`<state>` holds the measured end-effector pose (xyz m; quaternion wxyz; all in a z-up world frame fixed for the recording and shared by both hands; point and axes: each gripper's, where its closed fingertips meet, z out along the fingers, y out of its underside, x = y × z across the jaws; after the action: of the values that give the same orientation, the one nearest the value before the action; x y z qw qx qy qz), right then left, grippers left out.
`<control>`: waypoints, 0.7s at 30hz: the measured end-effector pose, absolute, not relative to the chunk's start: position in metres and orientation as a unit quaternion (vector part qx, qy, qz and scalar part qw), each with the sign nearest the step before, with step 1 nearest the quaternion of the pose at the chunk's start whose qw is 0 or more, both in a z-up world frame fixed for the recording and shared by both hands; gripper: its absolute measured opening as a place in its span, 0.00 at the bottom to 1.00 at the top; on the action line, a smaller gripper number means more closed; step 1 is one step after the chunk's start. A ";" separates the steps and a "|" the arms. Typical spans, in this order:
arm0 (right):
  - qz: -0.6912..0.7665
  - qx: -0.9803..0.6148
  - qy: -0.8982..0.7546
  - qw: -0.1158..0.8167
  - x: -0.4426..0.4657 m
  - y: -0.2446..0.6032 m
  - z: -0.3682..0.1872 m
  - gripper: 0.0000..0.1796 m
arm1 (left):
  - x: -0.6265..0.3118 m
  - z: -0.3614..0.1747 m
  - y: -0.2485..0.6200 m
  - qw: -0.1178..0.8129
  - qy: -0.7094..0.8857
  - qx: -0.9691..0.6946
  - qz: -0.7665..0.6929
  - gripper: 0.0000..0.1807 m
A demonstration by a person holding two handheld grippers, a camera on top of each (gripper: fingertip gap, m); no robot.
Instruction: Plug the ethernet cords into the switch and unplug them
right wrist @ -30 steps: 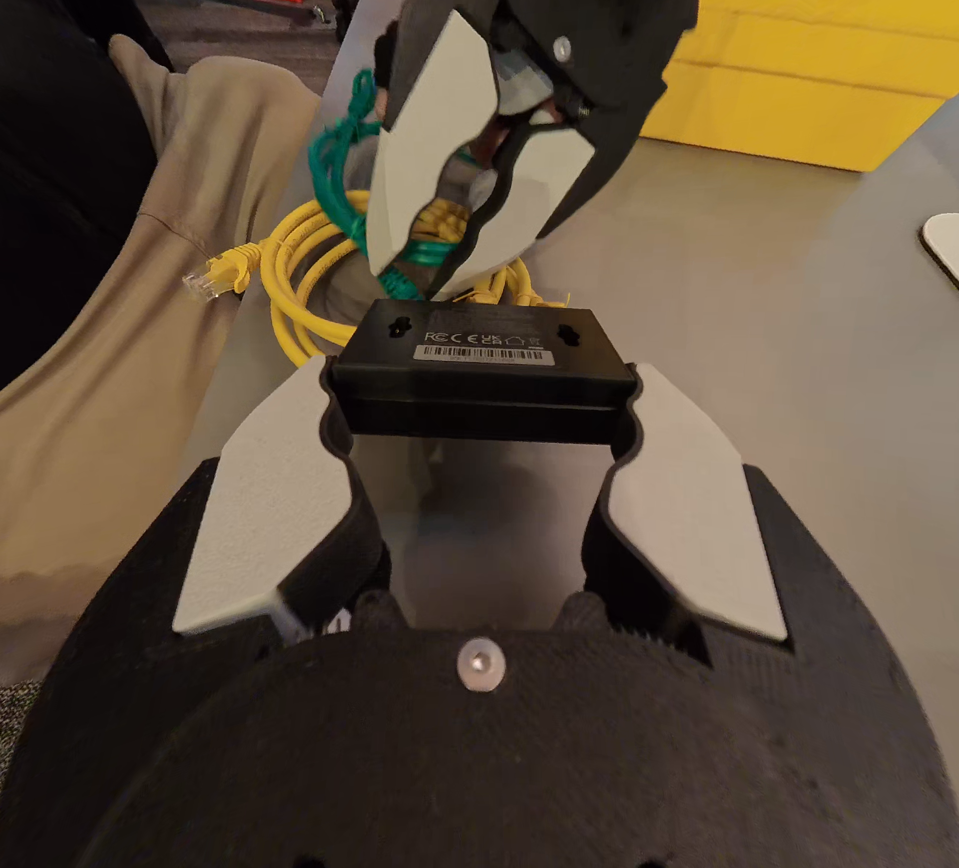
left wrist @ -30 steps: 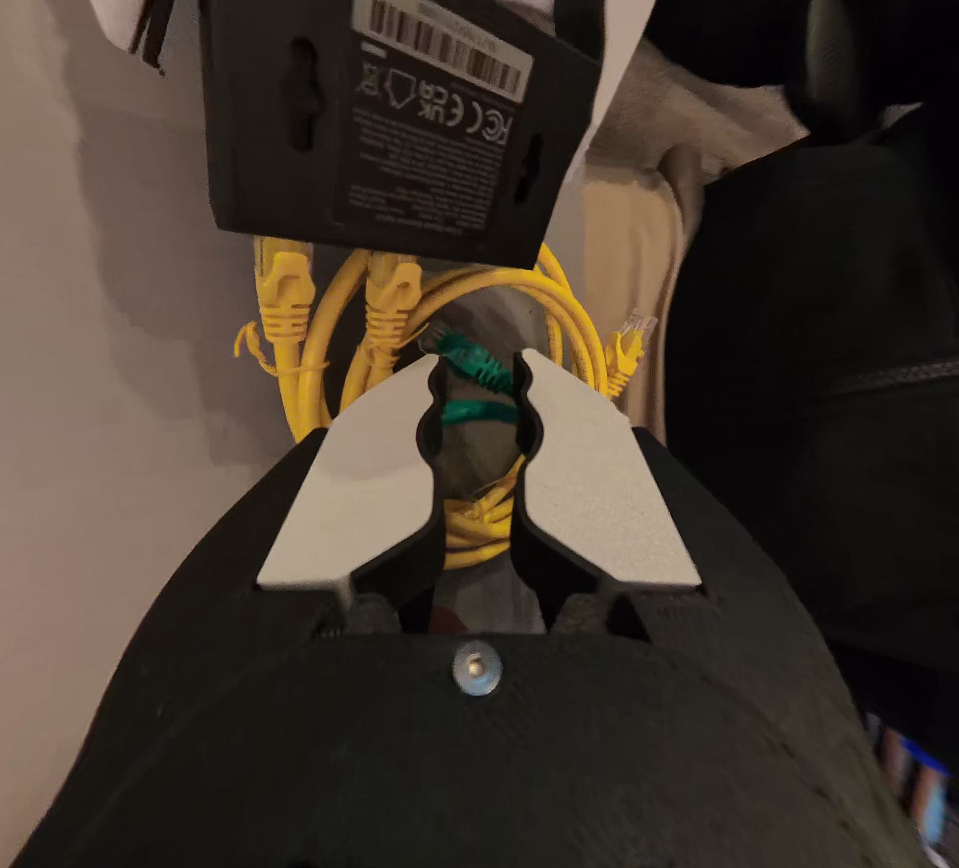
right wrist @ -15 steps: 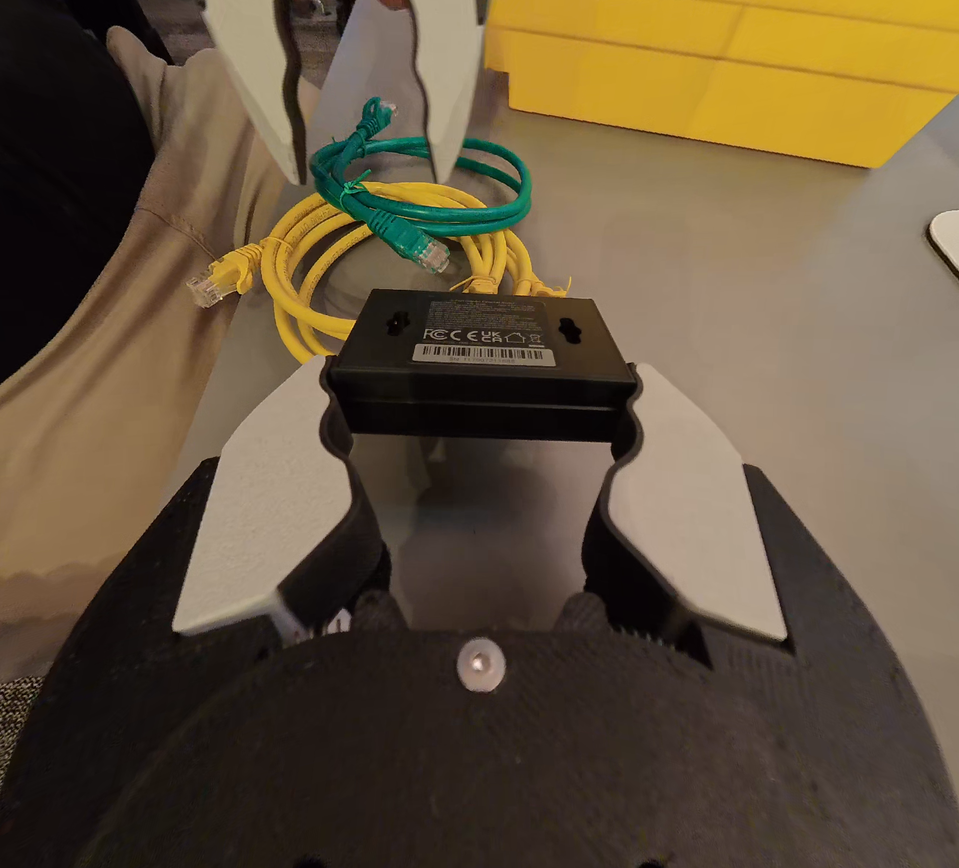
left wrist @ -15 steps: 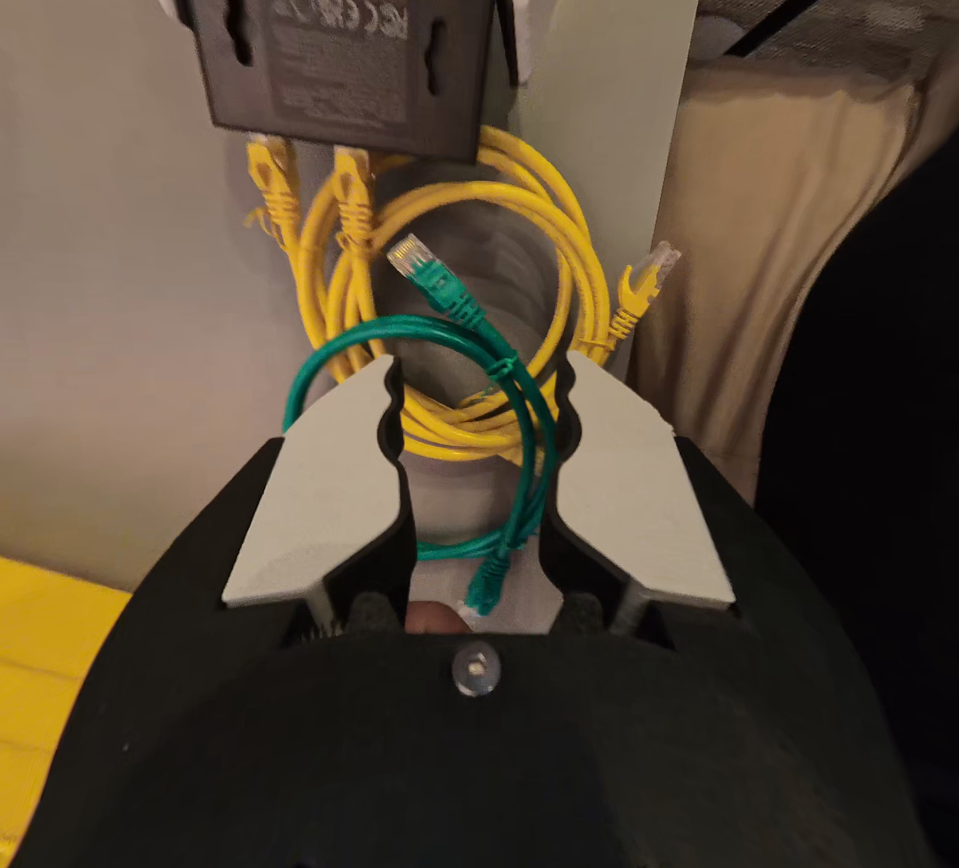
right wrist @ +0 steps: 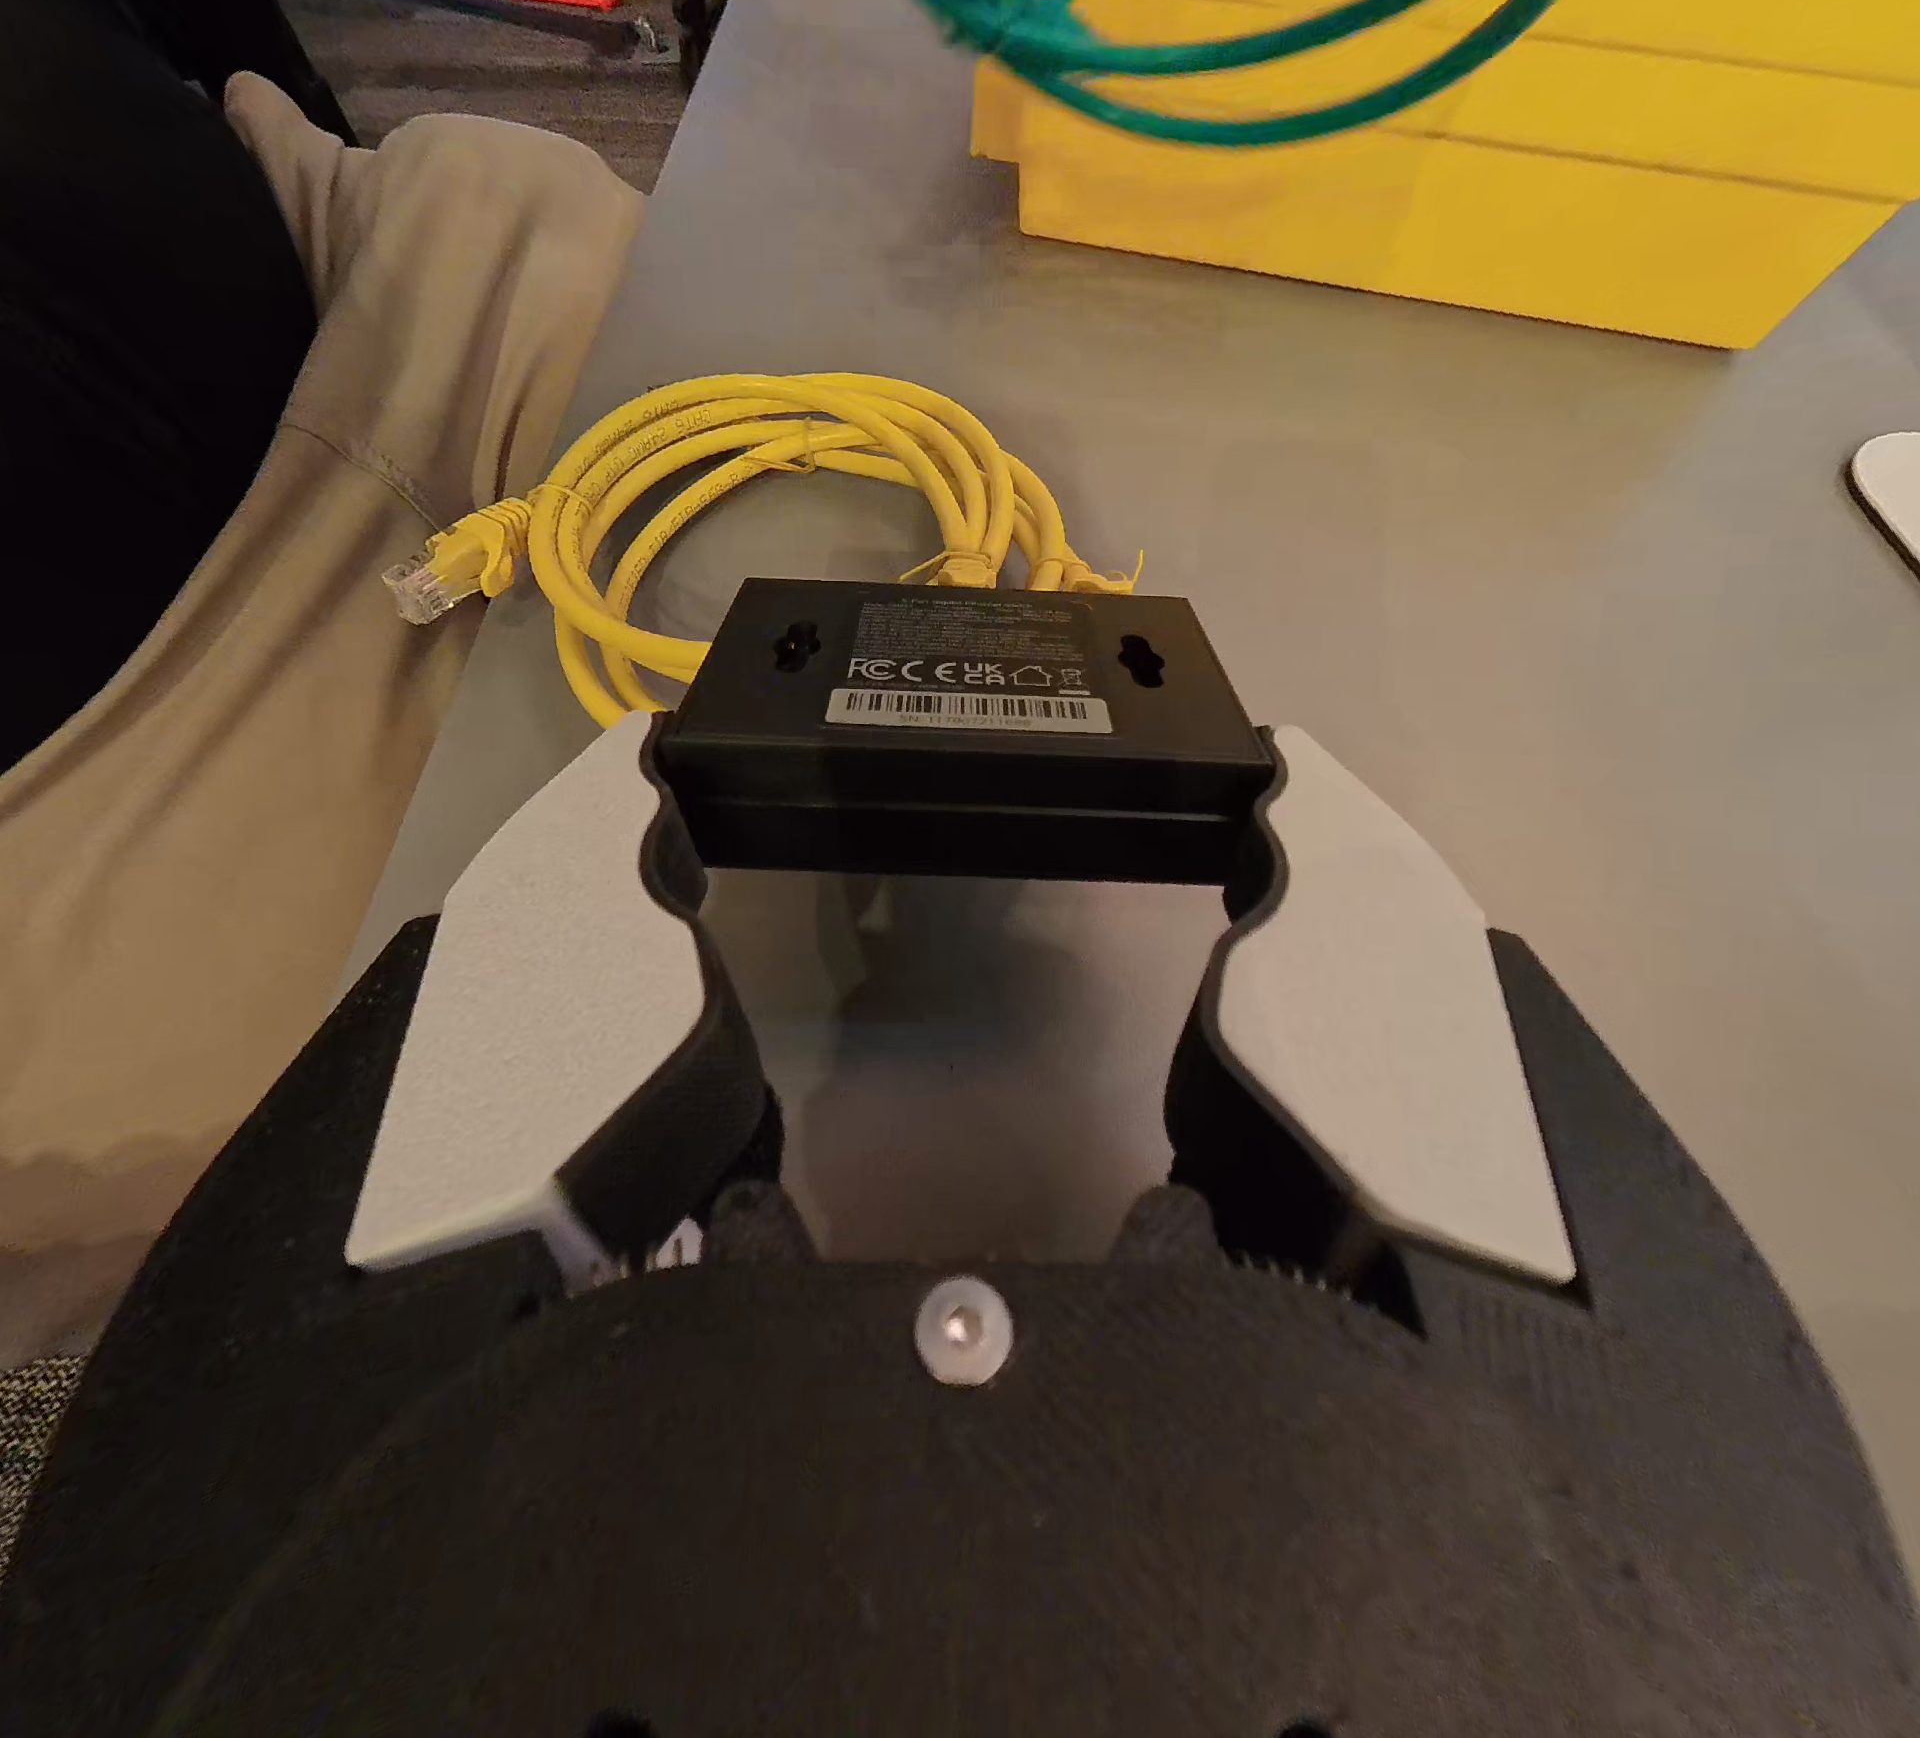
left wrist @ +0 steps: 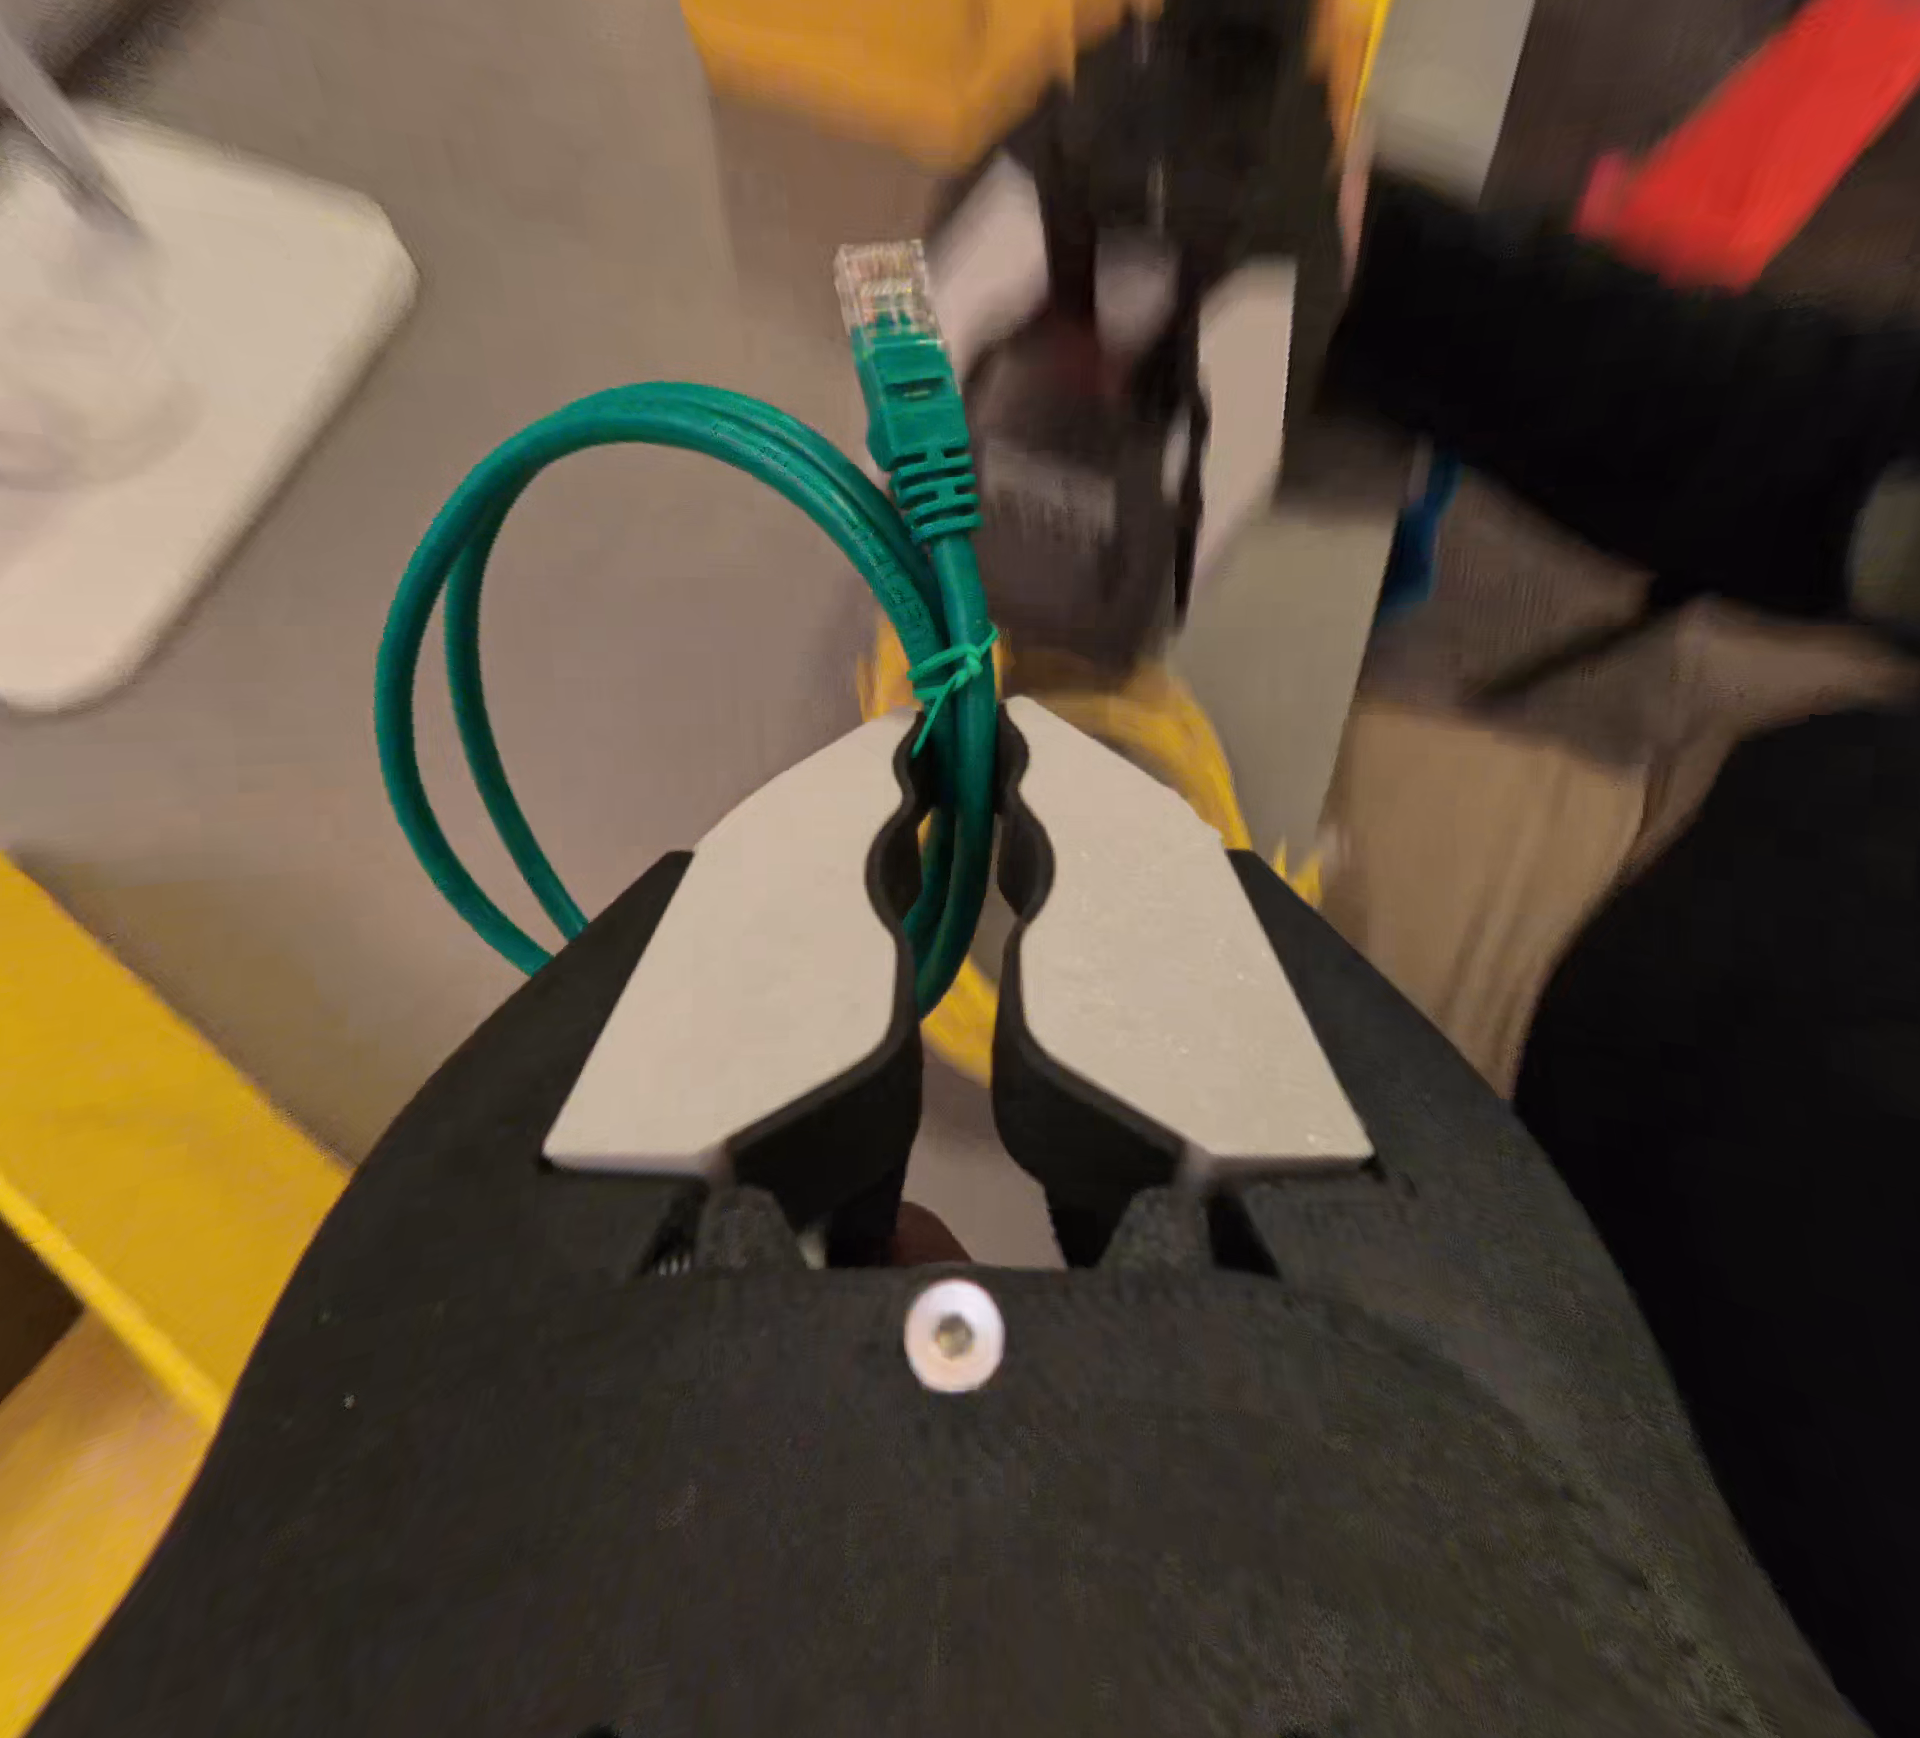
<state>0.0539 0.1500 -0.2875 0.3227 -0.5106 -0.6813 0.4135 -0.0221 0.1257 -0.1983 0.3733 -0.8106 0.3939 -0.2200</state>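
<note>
1. Left gripper (left wrist: 958,732): fingers (left wrist: 790,940) nearly closed, pinching the coiled green cord (left wrist: 665,431) just below its twist tie, bundle running down the narrow gap between them.
2. Green loop bulging out to the left of the fingers; clear-tipped green plug (left wrist: 902,358) standing upright above the tips, lifted off the desk (left wrist: 582,192). Background blurred.
3. From the right wrist view: same green cord (right wrist: 1226,67) hanging in the air in front of the yellow bins (right wrist: 1558,161).
4. Yellow cords (right wrist: 790,452) coiled on the grey desk (right wrist: 1403,566) just beyond the switch, two ends at its far edge, one loose plug (right wrist: 442,571) at the desk's left edge.
5. Right gripper (right wrist: 961,815): fingers (right wrist: 540,950) spread wide, clamped on the two short ends of the black switch (right wrist: 966,701), label side up.
</note>
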 end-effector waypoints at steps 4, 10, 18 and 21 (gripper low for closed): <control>0.414 -0.510 -0.681 0.323 0.054 0.150 -0.287 0.55 | -0.025 -0.117 0.176 0.559 0.174 -0.674 -0.450 0.05; 0.417 -0.508 -0.680 0.324 0.054 0.149 -0.286 0.55 | -0.037 -0.184 0.233 0.570 0.011 -0.669 -0.477 0.06; 0.417 -0.508 -0.682 0.320 0.054 0.149 -0.287 0.55 | -0.045 -0.229 0.205 0.501 0.021 -0.764 -0.407 0.23; 0.417 -0.508 -0.683 0.320 0.054 0.149 -0.287 0.56 | -0.054 -0.235 0.202 0.482 0.035 -0.794 -0.369 0.17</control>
<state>0.0543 0.1488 -0.2872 0.3200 -0.5076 -0.6827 0.4169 -0.0536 0.2019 -0.2352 0.4815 -0.7942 0.0345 -0.3691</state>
